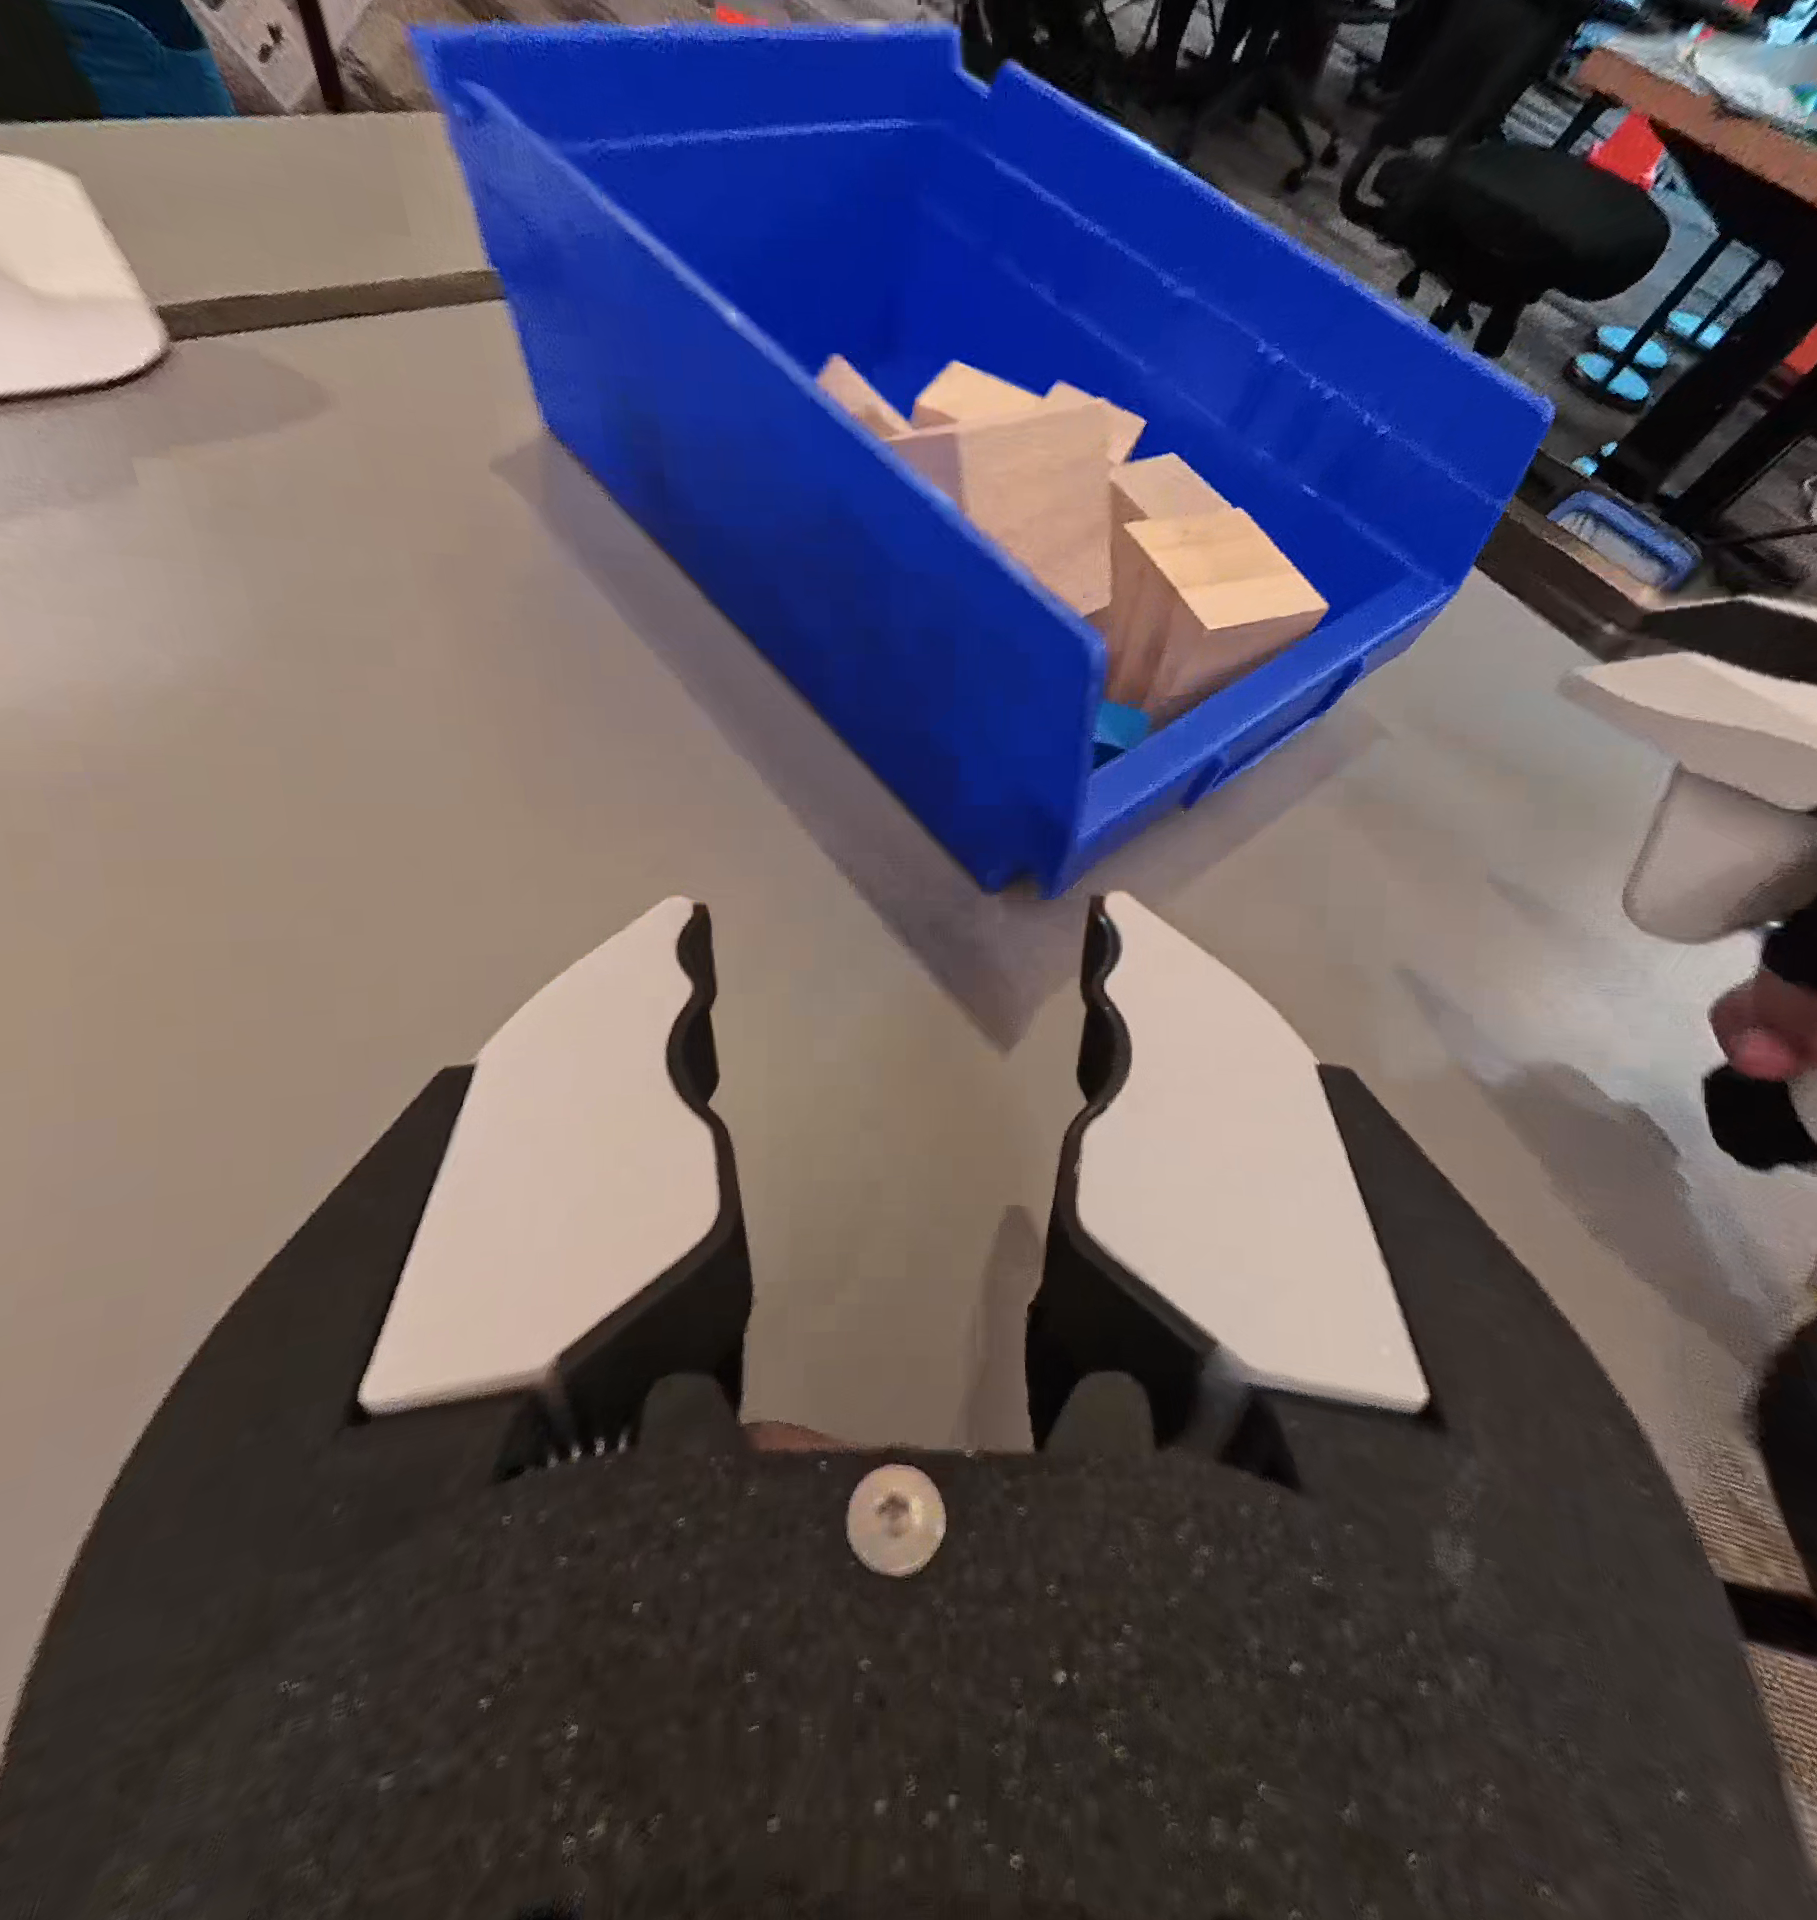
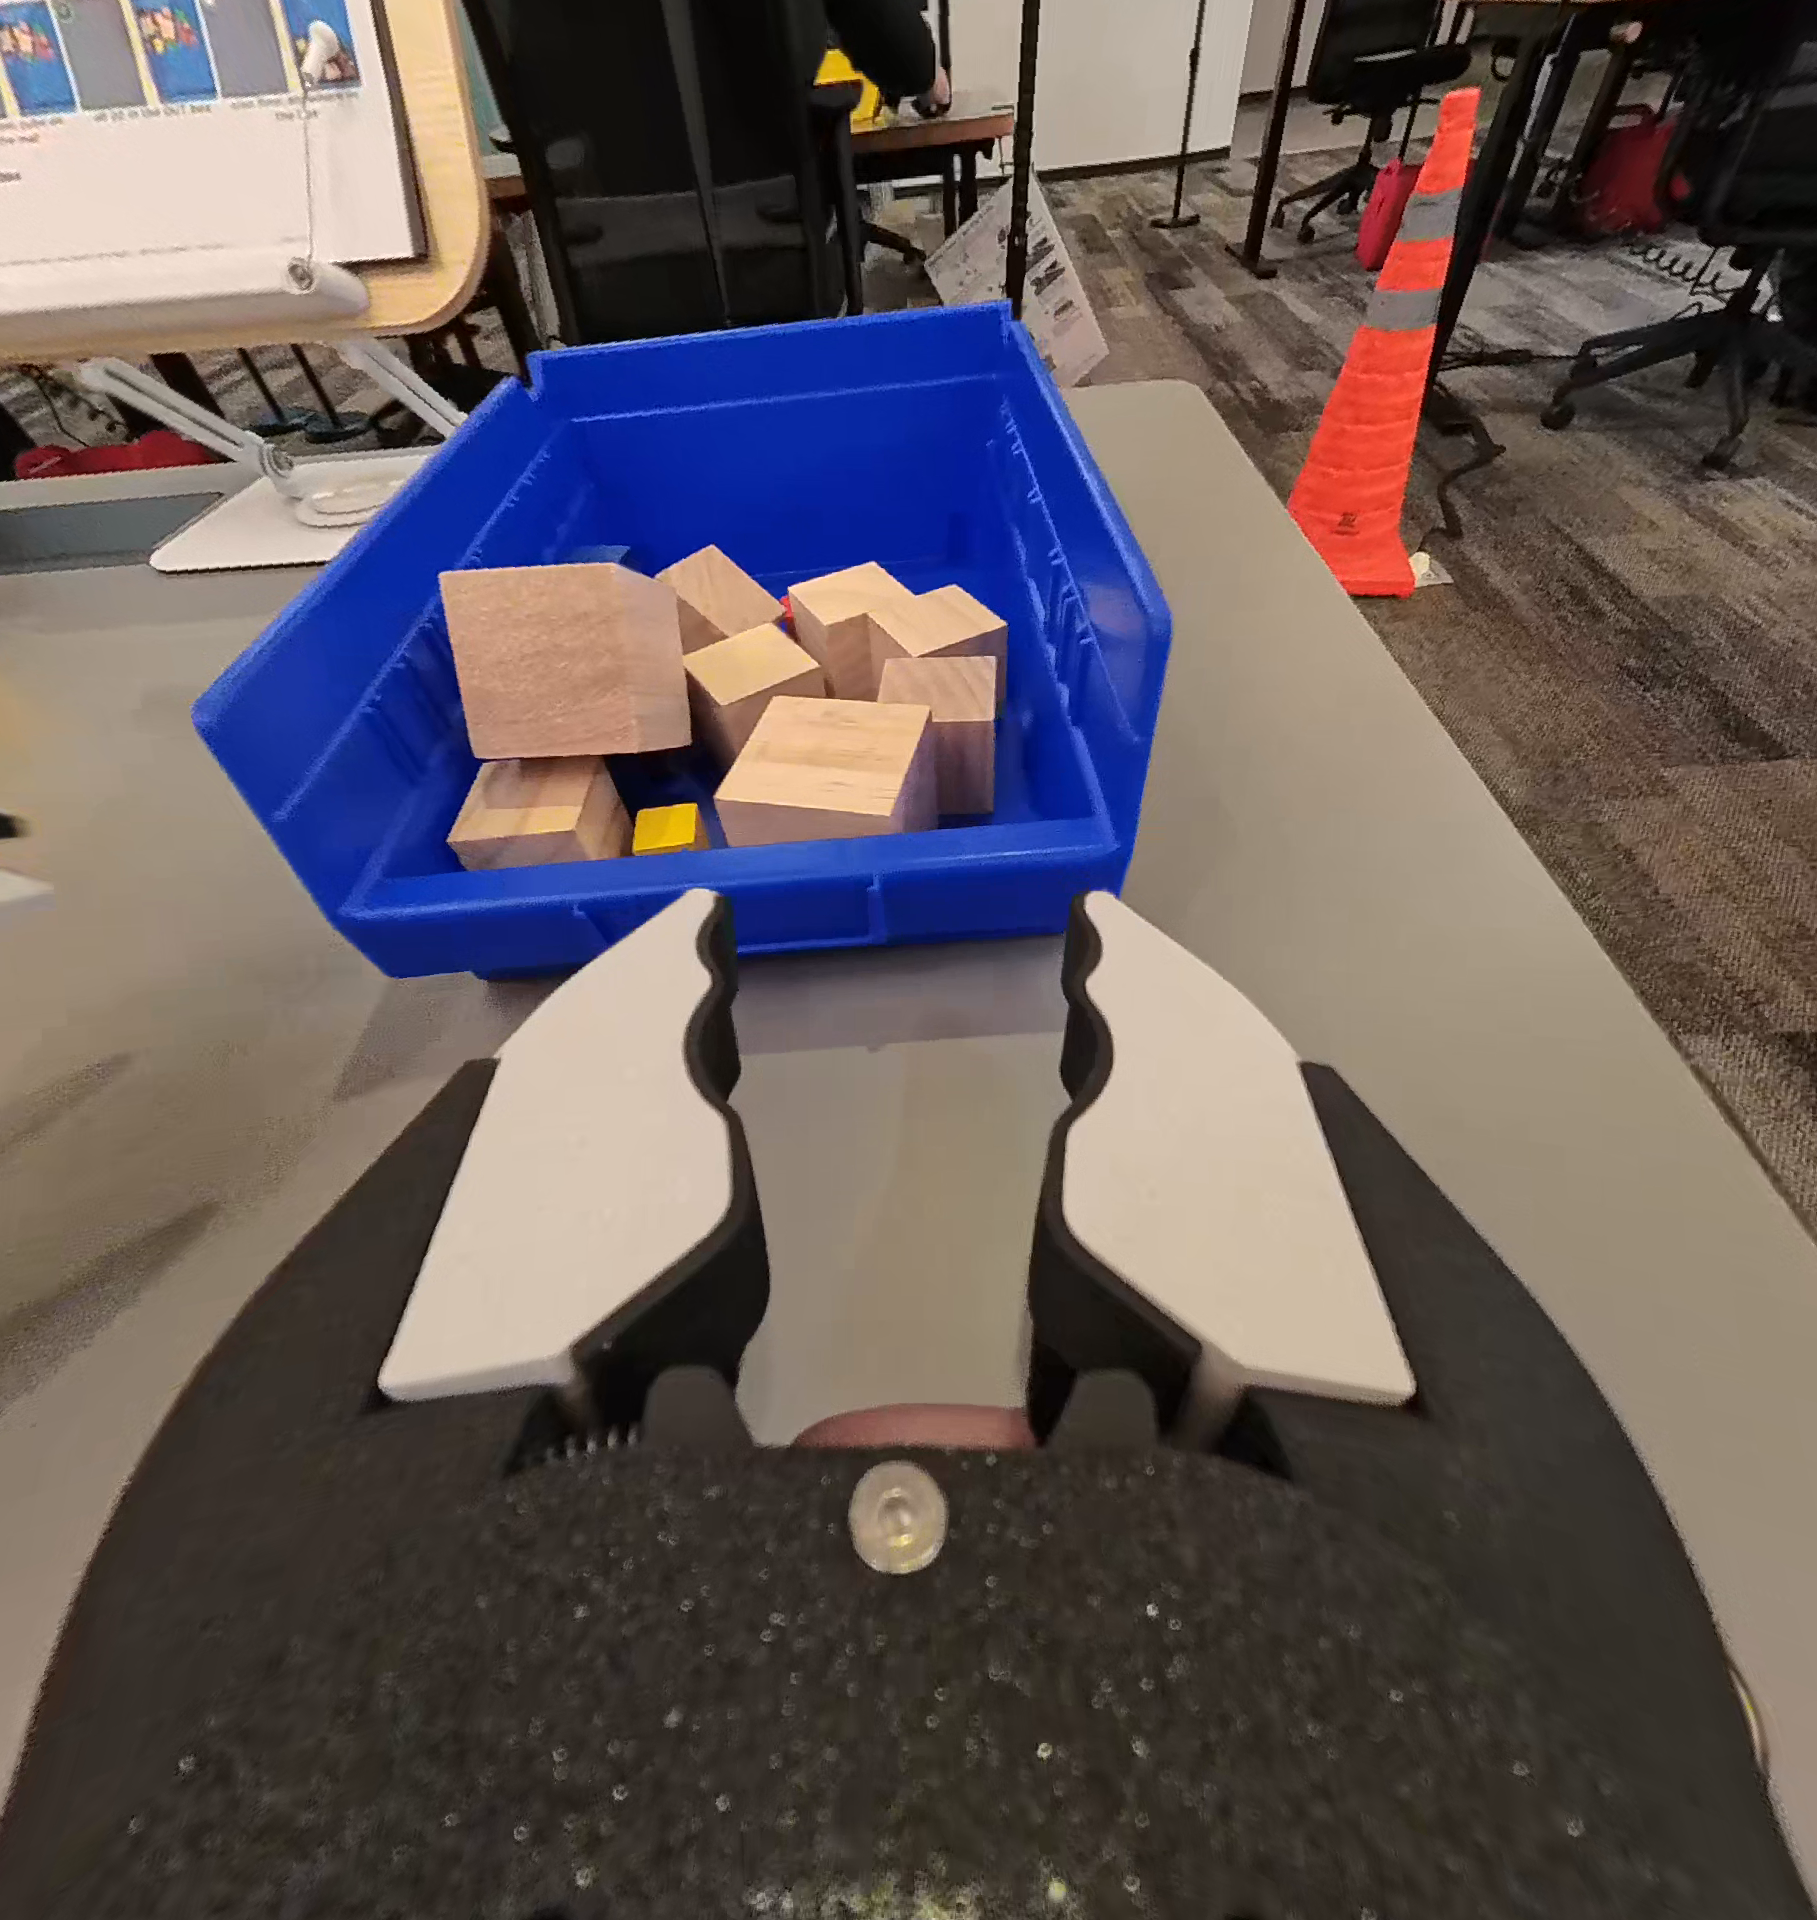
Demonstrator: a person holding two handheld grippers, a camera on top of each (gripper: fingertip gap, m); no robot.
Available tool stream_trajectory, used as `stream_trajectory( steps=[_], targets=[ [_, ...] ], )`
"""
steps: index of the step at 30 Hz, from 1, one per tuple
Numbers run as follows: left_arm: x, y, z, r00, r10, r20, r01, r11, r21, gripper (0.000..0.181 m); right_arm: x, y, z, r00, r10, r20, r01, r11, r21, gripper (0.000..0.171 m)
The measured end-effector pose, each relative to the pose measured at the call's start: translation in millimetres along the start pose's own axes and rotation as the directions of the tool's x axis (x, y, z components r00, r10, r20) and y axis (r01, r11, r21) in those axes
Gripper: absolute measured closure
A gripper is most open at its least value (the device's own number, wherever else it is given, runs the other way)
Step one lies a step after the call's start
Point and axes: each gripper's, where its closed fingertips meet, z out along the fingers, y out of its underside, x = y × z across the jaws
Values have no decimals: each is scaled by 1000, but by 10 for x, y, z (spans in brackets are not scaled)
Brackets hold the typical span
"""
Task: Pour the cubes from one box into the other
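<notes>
One blue box (image 1: 779, 540) stands on the grey table (image 1: 260, 727). It holds several plain wooden cubes (image 1: 1039, 499) and a small blue cube (image 1: 1122, 722). My left gripper (image 1: 899, 914) is open and empty, just short of the box's near corner. In the right wrist view the same box (image 2: 364, 675) faces me with its low front; the wooden cubes (image 2: 826, 764) and a small yellow cube (image 2: 665, 829) lie inside. My right gripper (image 2: 899, 914) is open and empty, just before the front lip. No second box is in view.
The right gripper (image 1: 1735, 790) and a hand (image 1: 1787, 1029) show at the left view's right edge. A white stand base (image 1: 31, 281) sits far left. The table's right edge (image 2: 1506, 935) drops to carpet, where an orange cone (image 2: 1392, 364) and office chairs stand.
</notes>
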Motion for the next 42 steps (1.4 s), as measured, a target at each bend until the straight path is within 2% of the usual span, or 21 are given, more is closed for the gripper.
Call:
stream_trajectory(
  steps=[5, 7, 9, 12, 16, 18, 19, 20, 21, 23, 25, 29, 31, 36, 40, 42],
  targets=[
    [287, -160, 668, 997, 47, 68, -47, 999, 1, 114, 101, -31, 17, 999, 49, -5, -49, 999, 6, 112],
    [251, -116, 851, 993, 36, 115, -30, 998, -51, 130, 139, 3, 46, 997, 69, -16, -69, 998, -11, 111],
    [148, -118, 857, 990, 16, 141, -7, 998, -60, 149, 149, 95, 89, 995, 94, -17, -95, 993, -70, 114],
    [-127, -97, 688, 976, -62, 207, 74, 996, -50, 165, 107, 154, 182, 992, 121, -26, -123, 987, -99, 112],
    [-307, -25, 468, 964, -115, 241, 128, 991, -39, 172, -189, 183, 364, 989, 146, 18, -142, 981, -136, 117],
    [-318, 3, 410, 965, -109, 240, 123, 992, -41, 173, -294, 293, 468, 992, 122, -4, -121, 974, -189, 137],
    [-325, 15, 383, 965, -105, 239, 118, 992, -41, 173, -299, 306, 498, 993, 117, -36, -122, 972, -203, 140],
    [-346, 24, 348, 964, -103, 243, 116, 993, -37, 173, -286, 234, 489, 989, 131, -64, -140, 975, -171, 148],
    [-371, 24, 301, 963, -107, 246, 118, 993, -32, 174, -235, 155, 451, 987, 117, -110, -131, 982, -134, 167],
    [-419, -20, 165, 963, -120, 240, 127, 992, -16, 172, -348, 39, 437, 992, 54, -115, -66, 993, -102, 169],
    [-575, -112, -43, 952, -97, 289, 100, 995, 7, 172, -575, -22, 470, 991, 90, -99, -98, 992, -76, 169],
    [-1141, -279, -609, 913, -106, 395, 77, 993, 90, 175, -1329, -332, 528, 999, 35, -35, -33, 998, 44, 169],
    [-1466, -244, -900, 894, -142, 426, 103, 988, 113, 176, -1763, -425, 591, 1000, 10, 8, -10, 999, 51, 169],
    [-2118, 78, -1450, 852, -161, 499, 134, 987, 89, 175, -2639, -139, 796, 993, 50, 111, -44, 998, -54, 169],
    [-2451, 315, -1504, 853, -111, 510, 108, 993, 35, 176, -2935, 157, 885, 993, 49, 112, -35, 992, -122, 168],
    [-2546, 406, -1483, 846, -114, 521, 113, 993, 33, 178, -2994, 190, 907, 993, 49, 107, -38, 995, -97, 168]
  ],
)
